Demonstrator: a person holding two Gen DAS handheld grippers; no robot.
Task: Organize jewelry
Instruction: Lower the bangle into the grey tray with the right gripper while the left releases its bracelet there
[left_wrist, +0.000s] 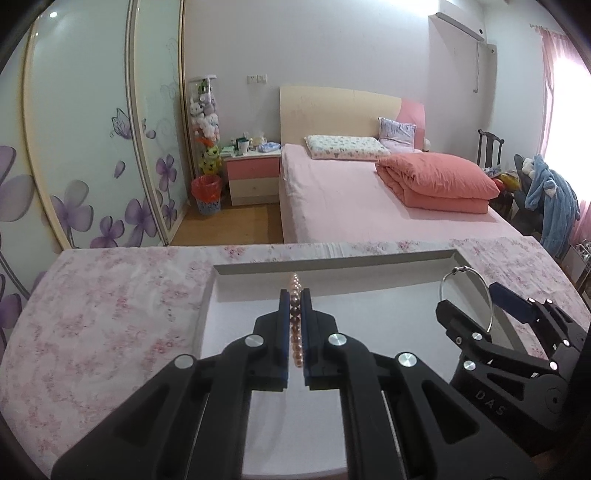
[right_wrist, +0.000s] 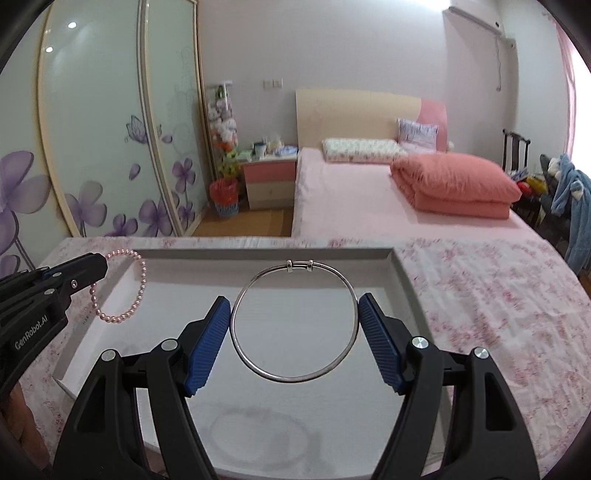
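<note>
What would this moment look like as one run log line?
left hand-held gripper: shut on pink bead bracelet | right hand-held gripper: holding silver bangle across its width | both above white tray | nothing set down

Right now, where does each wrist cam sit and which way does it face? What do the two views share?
Left wrist: on the left gripper, facing forward along its fingers over the white tray toward the bed; its fingers are shut on the pink pearl bracelet, with the right gripper at right.
Right wrist: on the right gripper, same heading; its blue pads touch both sides of the silver bangle, held off the tray, with the left gripper at left.
Shared: tray, both pieces, both grippers, floral cloth, bed.
</note>
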